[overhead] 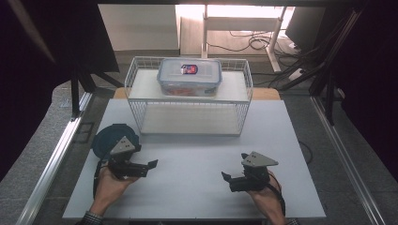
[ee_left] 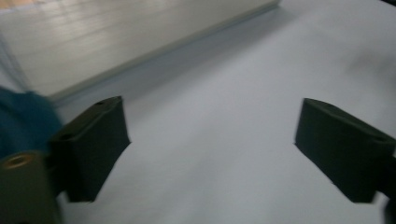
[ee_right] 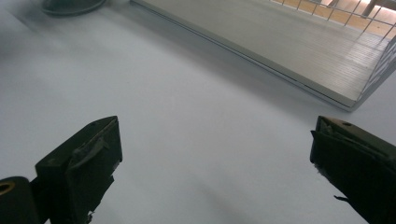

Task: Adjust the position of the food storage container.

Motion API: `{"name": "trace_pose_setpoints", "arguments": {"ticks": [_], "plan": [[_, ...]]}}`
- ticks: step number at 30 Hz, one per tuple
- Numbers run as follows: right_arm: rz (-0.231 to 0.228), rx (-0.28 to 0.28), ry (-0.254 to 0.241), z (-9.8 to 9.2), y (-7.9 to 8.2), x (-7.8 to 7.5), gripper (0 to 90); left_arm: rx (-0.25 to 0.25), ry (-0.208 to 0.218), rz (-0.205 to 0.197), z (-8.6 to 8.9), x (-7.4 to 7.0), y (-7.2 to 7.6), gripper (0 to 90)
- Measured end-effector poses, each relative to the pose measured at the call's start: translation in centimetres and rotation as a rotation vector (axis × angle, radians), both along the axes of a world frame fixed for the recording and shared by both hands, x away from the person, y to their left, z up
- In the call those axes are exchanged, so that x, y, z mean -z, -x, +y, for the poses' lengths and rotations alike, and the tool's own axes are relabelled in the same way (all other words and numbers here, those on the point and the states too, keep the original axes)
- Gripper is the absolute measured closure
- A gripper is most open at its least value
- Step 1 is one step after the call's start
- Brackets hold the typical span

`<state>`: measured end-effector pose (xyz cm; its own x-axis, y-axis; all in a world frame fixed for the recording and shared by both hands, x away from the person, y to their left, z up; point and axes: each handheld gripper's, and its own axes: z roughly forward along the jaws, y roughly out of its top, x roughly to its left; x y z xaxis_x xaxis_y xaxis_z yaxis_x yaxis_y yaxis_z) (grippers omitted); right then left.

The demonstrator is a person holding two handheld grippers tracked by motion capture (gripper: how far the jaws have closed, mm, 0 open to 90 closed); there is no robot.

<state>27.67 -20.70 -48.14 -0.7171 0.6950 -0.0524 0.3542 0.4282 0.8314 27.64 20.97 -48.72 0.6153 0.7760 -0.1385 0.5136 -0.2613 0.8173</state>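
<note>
A clear lidded container point(overhead: 189, 76) with red contents and a sticker on its lid stands on the top shelf of a white wire rack point(overhead: 133, 75). A dark blue round plate point(overhead: 107, 138) lies on the table at the left. My left gripper point(overhead: 149, 167) rests low over the table just right of the plate, pointing right. Its black fingers point(ee_left: 91, 144) stand wide apart with only bare tabletop between them, so it is open. My right gripper point(overhead: 233, 167) sits at the front right, pointing left, also open and holding nothing point(ee_right: 215, 158).
The rack's lower shelf point(ee_right: 289, 51) is a pale board resting on the grey-white table point(overhead: 197, 159). The blue plate point(ee_left: 21, 116) edges the left gripper view. Metal rails run along both table sides. Cables and desk legs lie beyond the rack.
</note>
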Motion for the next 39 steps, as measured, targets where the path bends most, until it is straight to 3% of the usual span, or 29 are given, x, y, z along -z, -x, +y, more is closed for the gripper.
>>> {"name": "trace_pose_setpoints", "arguments": {"ticks": [2,7,9,10,11,15,21,28,33,36,39], "plan": [[-0.001,0.002,0.002,0.0,0.0,0.0,2.1,-0.024,-0.021,-0.012,1.0,-0.4,-0.5,16.2],[0.003,0.013,0.013,-0.2,-0.2,0.2,2.4,-0.096,0.0,-0.03,4.0,-1.7,-2.3,45.6],[0.008,0.016,0.018,-0.2,-0.2,0.2,2.6,-0.141,-0.017,-0.021,5.2,-1.9,-3.2,60.5],[0.008,0.016,0.024,-0.2,-0.3,0.3,2.7,-0.163,-0.033,-0.021,5.9,-1.8,-3.6,73.9],[0.008,0.016,0.024,-0.2,-0.3,0.3,2.7,-0.187,-0.042,-0.016,6.6,-1.6,-4.0,73.9],[0.016,0.018,0.038,-0.1,-0.3,0.4,3.1,-0.258,-0.041,0.004,9.3,-0.8,-5.7,89.7],[0.015,0.023,0.042,-0.1,-0.4,0.5,3.2,-0.36,-0.082,-0.001,12.2,-0.4,-7.4,90.0],[0.02,0.021,0.051,-0.1,-0.4,0.6,3.6,-0.453,-0.082,0.024,15.0,1.2,-8.2,90.0],[0.022,0.018,0.061,-0.1,-0.4,0.7,3.8,-0.473,-0.09,0.061,15.9,2.1,-8.3,90.0],[0.022,0.015,0.064,-0.1,-0.4,0.7,3.9,-0.47,-0.045,0.081,16.3,2.4,-8.4,90.0],[0.026,0.012,0.068,-0.1,-0.5,0.7,4.0,-0.467,-0.042,0.087,16.2,2.4,-8.1,90.0]]}}
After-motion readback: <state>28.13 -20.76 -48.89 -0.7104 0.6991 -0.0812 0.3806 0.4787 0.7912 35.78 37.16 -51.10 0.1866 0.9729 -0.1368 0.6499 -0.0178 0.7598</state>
